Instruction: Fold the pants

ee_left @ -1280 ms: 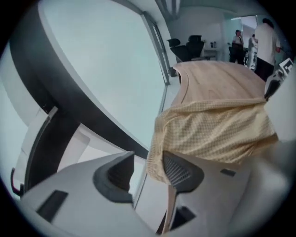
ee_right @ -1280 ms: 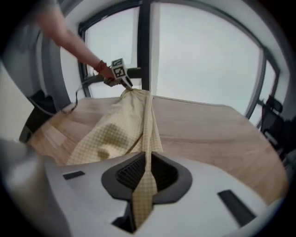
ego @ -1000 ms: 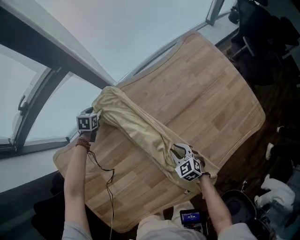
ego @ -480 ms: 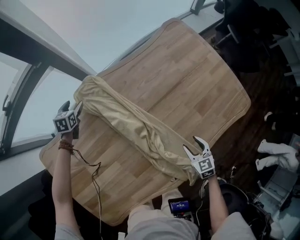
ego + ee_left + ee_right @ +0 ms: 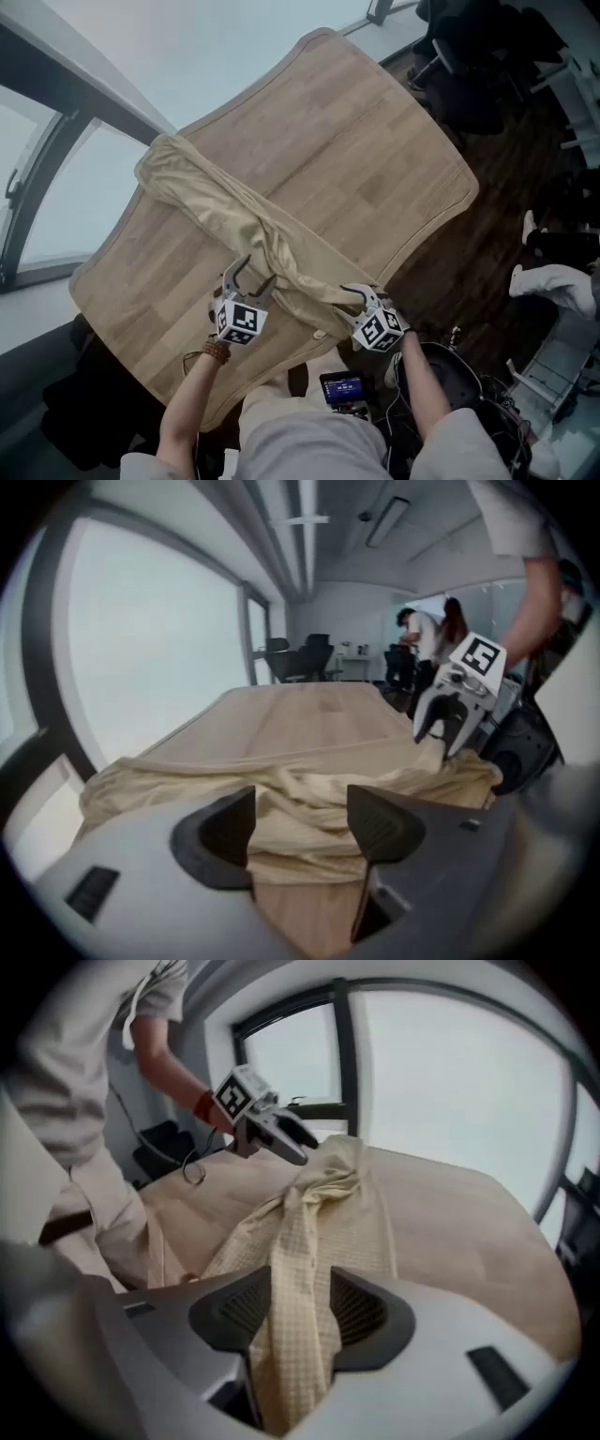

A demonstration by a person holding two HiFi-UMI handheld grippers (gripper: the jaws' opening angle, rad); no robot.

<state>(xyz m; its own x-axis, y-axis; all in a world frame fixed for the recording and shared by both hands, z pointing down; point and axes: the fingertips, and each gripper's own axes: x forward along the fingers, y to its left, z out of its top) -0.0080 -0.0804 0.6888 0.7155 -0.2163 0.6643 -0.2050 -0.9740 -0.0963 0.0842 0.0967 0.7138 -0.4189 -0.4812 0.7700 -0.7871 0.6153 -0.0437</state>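
The left hand-held gripper (image 5: 248,275) and the right hand-held gripper (image 5: 364,295) are seen in the head view at the near end of the tan pants (image 5: 211,206), which are bunched diagonally across the wooden surface (image 5: 366,131). Dark chairs (image 5: 464,84) are kept well clear.

In the left gripper view, the jaws are closing with the cloth edge between them, not yet pinched. A full layer is best gathered.

In the right gripper view, the jaws are held apart around a loose fold.

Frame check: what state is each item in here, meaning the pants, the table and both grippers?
pants: unfolded, bunched into a long rumpled strip lying diagonally on the table.
table: wooden top, carrying the pants.
left gripper: fingers apart and closing, pants edge between them, not pinched.
right gripper: fingers apart, a fold of the pants running between them, not visibly clamped.
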